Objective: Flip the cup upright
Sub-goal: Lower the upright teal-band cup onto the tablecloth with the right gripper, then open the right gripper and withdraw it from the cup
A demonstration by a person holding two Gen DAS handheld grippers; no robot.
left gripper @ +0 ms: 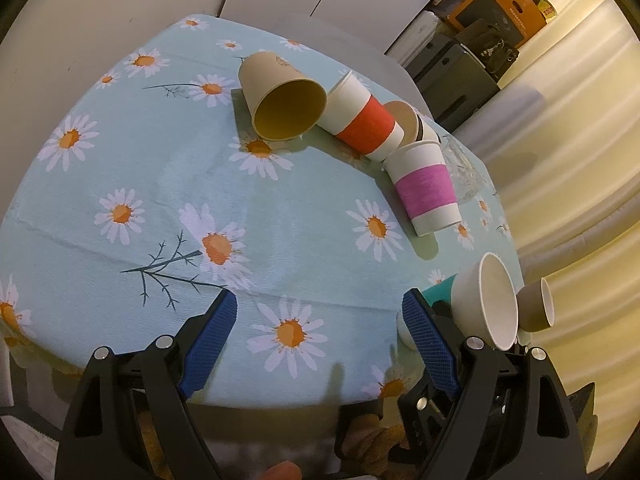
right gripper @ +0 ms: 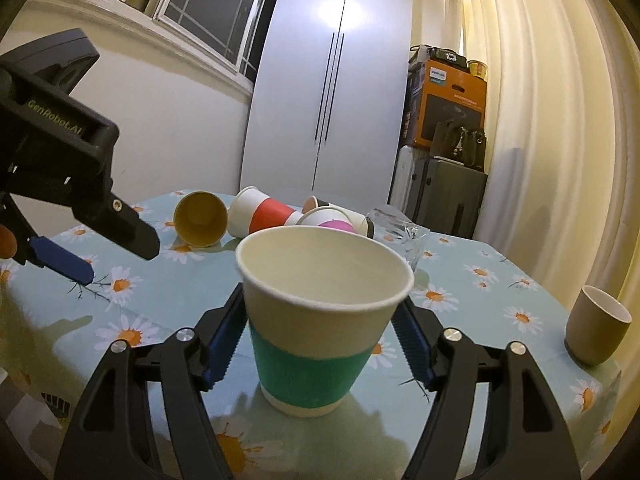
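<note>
A white paper cup with a teal band (right gripper: pixel 312 332) stands upright on the daisy tablecloth (right gripper: pixel 480 304), between the blue pads of my right gripper (right gripper: pixel 320 340). The jaws are spread a little wider than the cup, with a gap showing at each side. The cup also shows in the left wrist view (left gripper: pixel 486 304). My left gripper (left gripper: pixel 320 320) is open and empty over the near table edge. Farther back lie a tan cup (left gripper: pixel 280 96), a red-banded cup (left gripper: pixel 362 120) and a pink-banded cup (left gripper: pixel 426 186), all on their sides.
A clear glass (right gripper: pixel 400 236) lies behind the pink cup. A brown ceramic cup (right gripper: pixel 596 328) stands upright near the right table edge. Another small cup (left gripper: pixel 408 118) lies behind the red one. A wardrobe, boxes and curtains stand beyond the table.
</note>
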